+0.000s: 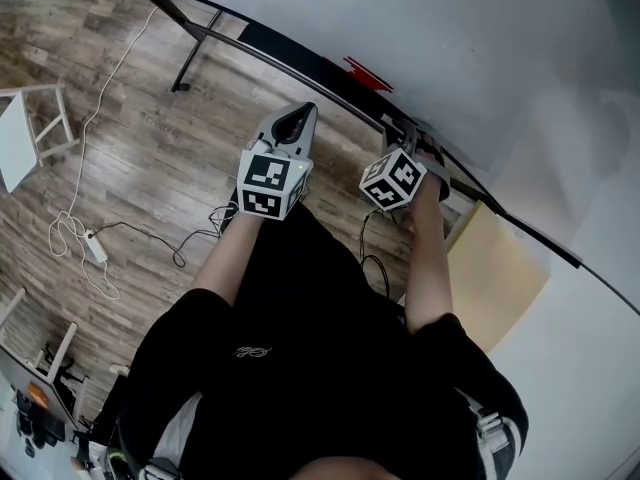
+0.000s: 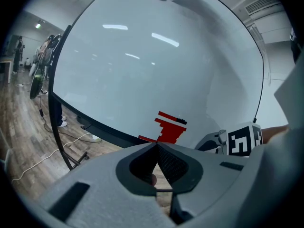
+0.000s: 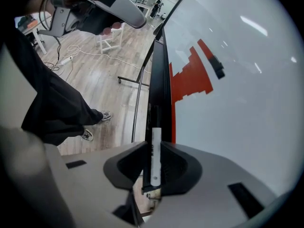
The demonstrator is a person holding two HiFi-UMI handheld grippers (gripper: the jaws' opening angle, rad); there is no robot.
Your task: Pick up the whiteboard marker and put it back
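The whiteboard marker [image 3: 156,156], a white barrel with a black cap, lies lengthwise between the jaws of my right gripper [image 3: 154,144], in line with the board's black tray [image 3: 159,80]. The jaws stand slightly apart around it, with a thin dark gap on the barrel's left side. In the head view the right gripper [image 1: 410,136] points steeply down at the tray edge, and the marker is hidden there. My left gripper [image 1: 300,116] hangs beside it, shut with nothing held, facing the whiteboard [image 2: 156,56]. A red block drawing [image 2: 168,127] sits low on the board.
The whiteboard [image 1: 450,48] leans on a black stand with a leg [image 1: 190,63] on the wooden floor. A white stool [image 1: 30,133] and a power strip with cable [image 1: 95,246] lie to the left. A tan panel [image 1: 500,268] stands at the right.
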